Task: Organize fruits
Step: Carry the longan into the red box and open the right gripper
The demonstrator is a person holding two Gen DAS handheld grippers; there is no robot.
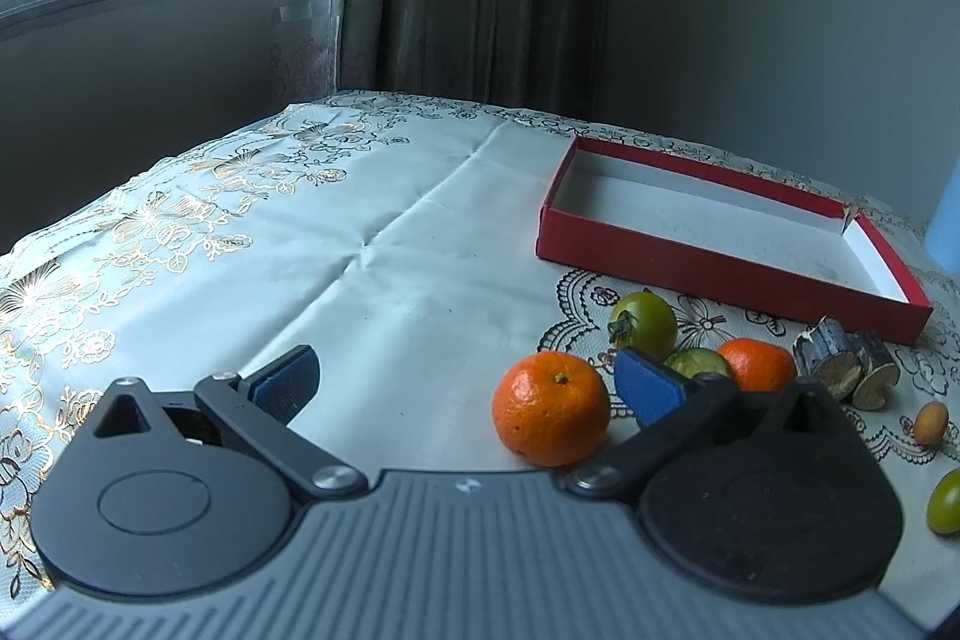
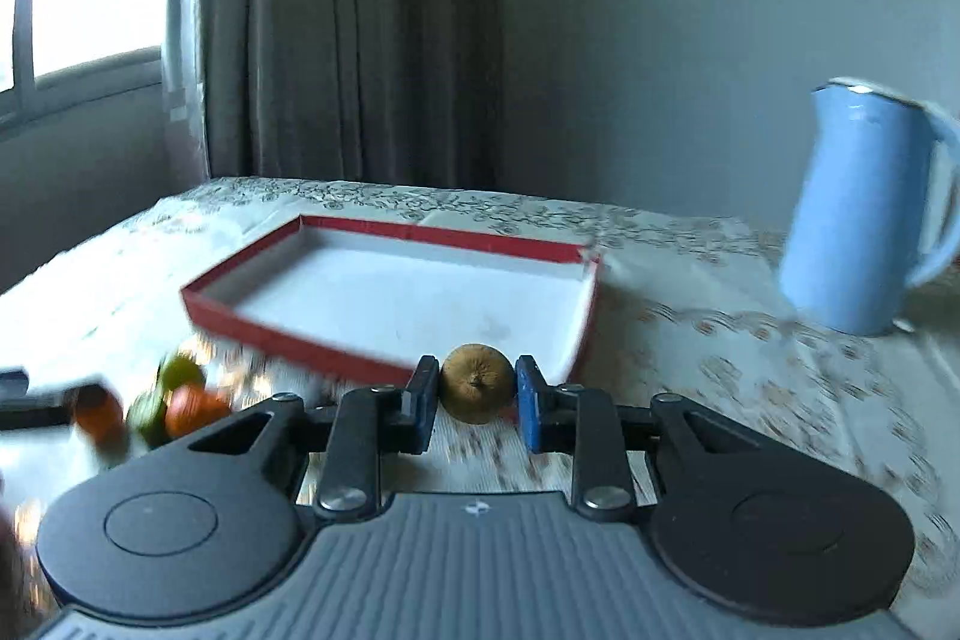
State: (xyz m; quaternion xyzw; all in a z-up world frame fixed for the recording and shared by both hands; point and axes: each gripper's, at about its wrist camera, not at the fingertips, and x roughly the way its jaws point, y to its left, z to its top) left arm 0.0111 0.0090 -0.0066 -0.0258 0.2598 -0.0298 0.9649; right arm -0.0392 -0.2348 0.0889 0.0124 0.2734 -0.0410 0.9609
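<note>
A worktop point(image 1: 420, 232) draped in a pale embroidered cloth carries a shallow red box point(image 1: 720, 274) with a white interior, the landmark for everything else. A light-blue jug point(image 2: 864, 214) stands well to the right of the box, upright on the cloth. The left gripper point(image 1: 468, 388) hangs over the cloth in front of the box's left end, its jaws spread wide and holding nothing. The right gripper point(image 2: 477, 394) sits just before the box's near wall, its jaws narrowed onto a small brown kiwi point(image 2: 478, 383), which is pinched between the blue pads; the right wrist view is blurred. In front of the box, toward the left gripper, lies a large mandarin point(image 1: 551, 416). Nearer the box sits a green tomato point(image 1: 645, 318), with a smaller mandarin point(image 1: 757, 363) just to its right and a cut green piece of fruit point(image 1: 699, 363) between them, partly hidden by the gripper's finger. Short bark-covered wood pieces point(image 1: 849, 367) lie before the box's right corner, and beyond them rest a small yellowish fruit point(image 1: 930, 423) and a small green fruit point(image 1: 947, 501).
</note>
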